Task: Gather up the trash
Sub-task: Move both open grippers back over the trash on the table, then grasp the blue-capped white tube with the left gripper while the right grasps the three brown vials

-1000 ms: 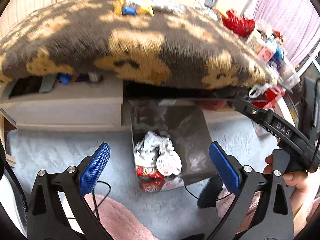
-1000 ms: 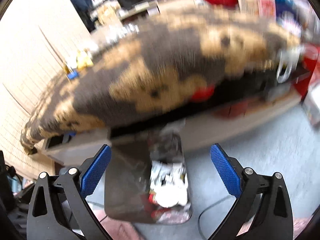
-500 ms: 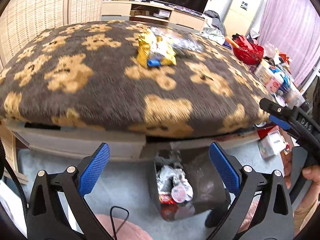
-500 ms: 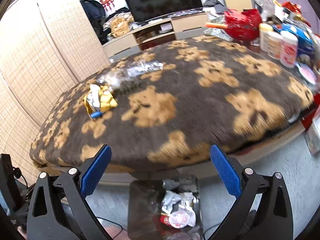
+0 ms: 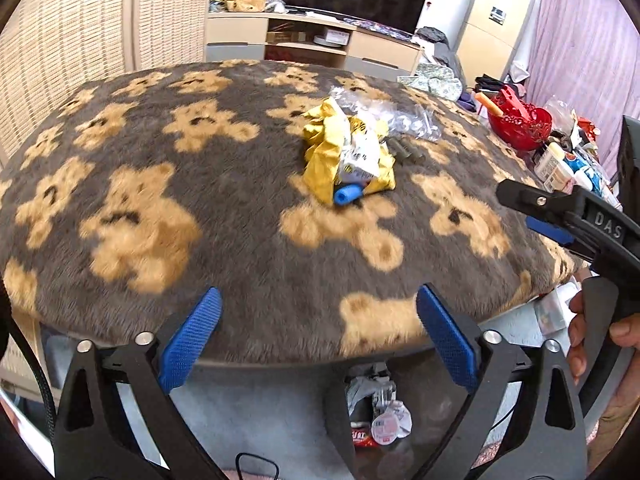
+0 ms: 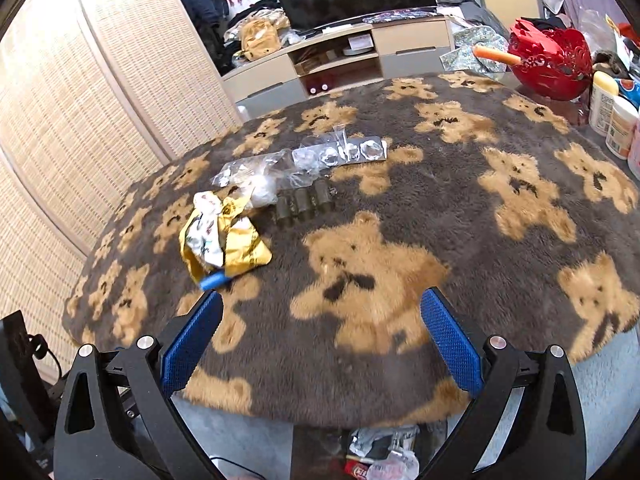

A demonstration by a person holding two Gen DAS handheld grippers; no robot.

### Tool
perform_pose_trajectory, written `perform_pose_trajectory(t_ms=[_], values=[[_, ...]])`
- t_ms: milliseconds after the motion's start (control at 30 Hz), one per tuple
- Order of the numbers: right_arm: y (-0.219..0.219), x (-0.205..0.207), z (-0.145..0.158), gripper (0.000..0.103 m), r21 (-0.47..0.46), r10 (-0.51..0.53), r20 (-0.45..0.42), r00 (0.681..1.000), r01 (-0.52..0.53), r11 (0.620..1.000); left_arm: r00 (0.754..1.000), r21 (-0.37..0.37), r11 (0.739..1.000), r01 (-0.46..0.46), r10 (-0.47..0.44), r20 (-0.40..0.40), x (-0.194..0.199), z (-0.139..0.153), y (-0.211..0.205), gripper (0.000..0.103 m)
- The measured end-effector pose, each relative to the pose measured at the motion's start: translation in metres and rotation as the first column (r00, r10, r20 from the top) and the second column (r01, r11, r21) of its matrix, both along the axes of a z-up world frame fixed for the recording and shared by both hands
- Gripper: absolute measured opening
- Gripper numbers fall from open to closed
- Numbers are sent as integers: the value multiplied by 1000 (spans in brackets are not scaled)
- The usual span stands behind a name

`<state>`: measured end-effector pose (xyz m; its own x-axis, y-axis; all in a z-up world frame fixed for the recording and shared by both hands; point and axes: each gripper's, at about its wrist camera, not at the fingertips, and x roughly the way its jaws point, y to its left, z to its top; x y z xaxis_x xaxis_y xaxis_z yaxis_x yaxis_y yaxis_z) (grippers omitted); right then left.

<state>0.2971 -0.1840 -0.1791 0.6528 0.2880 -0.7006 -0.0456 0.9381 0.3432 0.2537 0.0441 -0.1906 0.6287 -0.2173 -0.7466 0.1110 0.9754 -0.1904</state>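
Both views have swung up from the dark floor bin [image 5: 376, 420] to the worktop with the grey bear-print fleece cover [image 5: 224, 216], so the drop looks done and the next pickup begins. Left gripper [image 5: 318, 334] is wide with jaws closing slightly, nothing between them. Right gripper [image 6: 320, 338] gapes wide, empty. Crumpled yellow snack wrapper [image 5: 348, 156] lies at 12 o'clock from the left gripper, clear plastic blister packaging [image 6: 340, 152] just beyond it. Bin with wrappers sits below the worktop edge, 6 o'clock.
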Motion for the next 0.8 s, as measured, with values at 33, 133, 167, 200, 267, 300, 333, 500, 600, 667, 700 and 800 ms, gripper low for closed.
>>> perform_pose_trajectory(t_ms=[33,133,167,200,267,300,333,500,600,667,700,800], values=[[-2,3,-1,99,2,-6,-2,1000,6,1000,1000,-5,1000,9,-9,0,4,0,-2,85],[-8,10,-4,99,1,-20,-7,1000,20,1000,999,-21,999,35,-35,11,15,0,-10,79],[-9,12,-5,99,0,-22,-10,1000,22,1000,999,-25,999,41,-41,10,18,0,-12,74],[-12,16,-8,99,-1,-26,-18,1000,26,1000,998,-33,998,56,-55,6,23,-2,-15,67],[-17,23,-14,98,2,-32,-32,999,32,999,996,-40,996,86,-86,5,32,-4,-20,57],[-19,26,-15,97,2,-33,-37,999,33,999,996,-37,995,94,-94,8,36,-4,-21,52],[-21,29,-17,96,2,-35,-42,999,35,999,995,-32,994,102,-101,12,40,-4,-23,49],[-28,39,-20,95,-1,-37,-50,998,37,999,985,1,986,168,-168,29,59,-5,-33,26],[-31,44,-21,95,8,-39,-52,998,39,999,982,22,982,186,-186,30,66,-5,-38,23],[-32,48,-22,95,15,-32,-59,998,33,999,982,38,982,183,-185,31,72,-5,-39,23],[-32,49,-22,95,16,-25,-60,998,26,1000,983,51,982,179,-181,32,75,-5,-40,23],[-30,53,-21,95,10,-16,-53,998,16,1000,981,63,980,189,-191,27,81,-7,-41,23]])
